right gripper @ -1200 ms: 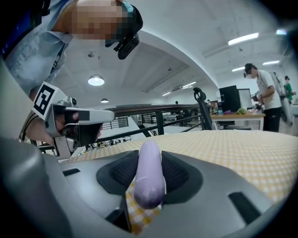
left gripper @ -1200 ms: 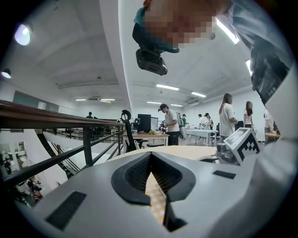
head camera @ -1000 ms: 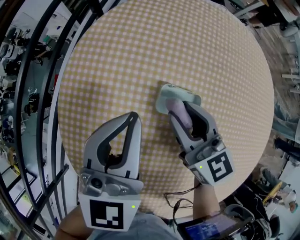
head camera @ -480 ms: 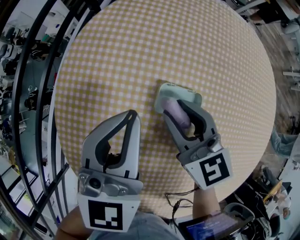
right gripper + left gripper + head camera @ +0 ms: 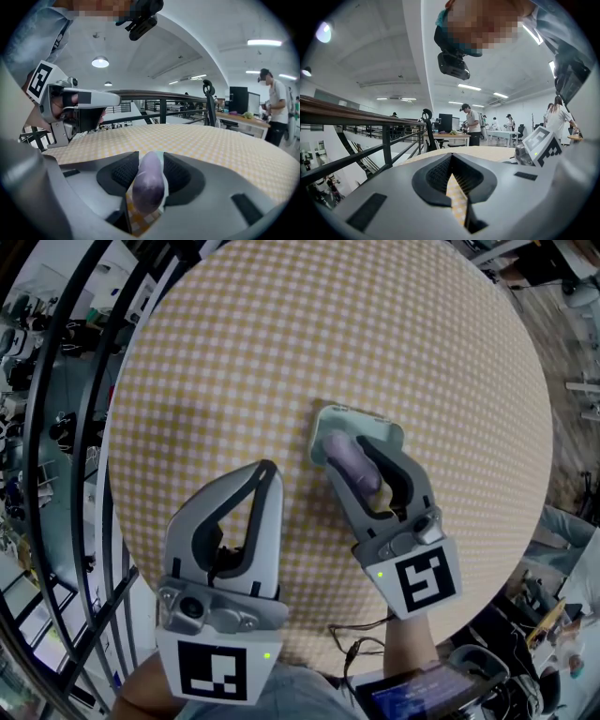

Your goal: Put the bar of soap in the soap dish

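Observation:
A purple bar of soap (image 5: 347, 461) is clamped between the jaws of my right gripper (image 5: 356, 456), which is shut on it. The bar's far end lies over the pale green soap dish (image 5: 367, 429) on the checked tablecloth; I cannot tell whether it touches the dish. In the right gripper view the soap (image 5: 149, 182) fills the gap between the jaws, with a sliver of the dish (image 5: 161, 158) behind it. My left gripper (image 5: 268, 471) hangs to the left of the dish, shut with nothing in it. In the left gripper view, the left gripper (image 5: 451, 161) shows only cloth between its jaws.
The round table (image 5: 281, 324) wears a yellow-and-white checked cloth. A dark railing (image 5: 66, 427) runs along its left side. A cable (image 5: 356, 645) and a device lie at the near edge. People stand at desks (image 5: 471, 124) far off.
My right gripper has shifted slightly left and forward with the soap, bringing the bar further over the dish. The left gripper has hardly moved.

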Available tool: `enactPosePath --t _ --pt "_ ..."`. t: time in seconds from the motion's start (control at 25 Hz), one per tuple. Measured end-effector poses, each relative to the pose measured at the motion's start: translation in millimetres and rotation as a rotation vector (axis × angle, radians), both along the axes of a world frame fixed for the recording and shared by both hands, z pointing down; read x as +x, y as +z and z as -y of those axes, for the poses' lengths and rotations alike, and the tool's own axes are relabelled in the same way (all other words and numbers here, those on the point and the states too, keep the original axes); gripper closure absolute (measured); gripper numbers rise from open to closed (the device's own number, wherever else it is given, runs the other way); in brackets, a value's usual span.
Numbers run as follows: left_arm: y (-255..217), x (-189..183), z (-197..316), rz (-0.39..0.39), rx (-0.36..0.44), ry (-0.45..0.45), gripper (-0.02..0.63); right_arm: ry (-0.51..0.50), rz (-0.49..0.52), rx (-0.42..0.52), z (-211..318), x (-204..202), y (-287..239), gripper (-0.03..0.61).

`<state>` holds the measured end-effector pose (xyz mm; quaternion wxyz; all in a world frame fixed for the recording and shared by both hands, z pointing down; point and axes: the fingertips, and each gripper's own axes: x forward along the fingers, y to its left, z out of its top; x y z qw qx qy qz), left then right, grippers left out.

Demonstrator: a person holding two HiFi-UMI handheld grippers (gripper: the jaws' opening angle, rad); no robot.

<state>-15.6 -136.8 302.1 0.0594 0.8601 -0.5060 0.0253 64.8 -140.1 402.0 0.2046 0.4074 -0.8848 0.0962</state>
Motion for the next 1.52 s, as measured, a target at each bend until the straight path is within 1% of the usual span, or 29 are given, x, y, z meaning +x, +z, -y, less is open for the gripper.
enactPosePath --t 0.08,0.32,0.64,0.8,0.92,1.04,1.24,1.36,1.52 --pt "-3 1 -1 -0.004 0.003 0.0 0.604 0.011 -0.006 0.007 0 4 -4 0.399" --pt "-5 3 -2 -0.007 0.007 0.007 0.604 0.042 -0.014 0.014 7 18 -6 0.394" --pt "-32 8 -7 -0.014 0.046 0.009 0.604 0.074 0.0 0.05 8 29 -32 0.394" --pt "-41 10 -14 -0.012 0.066 0.013 0.604 0.104 0.035 0.057 1 36 -46 0.394" --pt "-48 10 -21 -0.006 0.072 0.015 0.604 0.098 0.042 0.035 -16 41 -56 0.394" --pt "-60 11 -26 -0.009 0.087 0.021 0.604 0.123 0.09 0.04 -27 41 -77 0.394" --pt "-85 14 -38 -0.015 0.127 0.031 0.604 0.144 0.189 0.116 -43 33 -128 0.394" --pt "-100 17 -47 -0.02 0.146 0.044 0.604 0.138 0.221 0.117 -67 31 -145 0.394" --pt "-120 19 -66 -0.024 0.166 0.05 0.604 0.149 0.243 0.159 -97 26 -173 0.396"
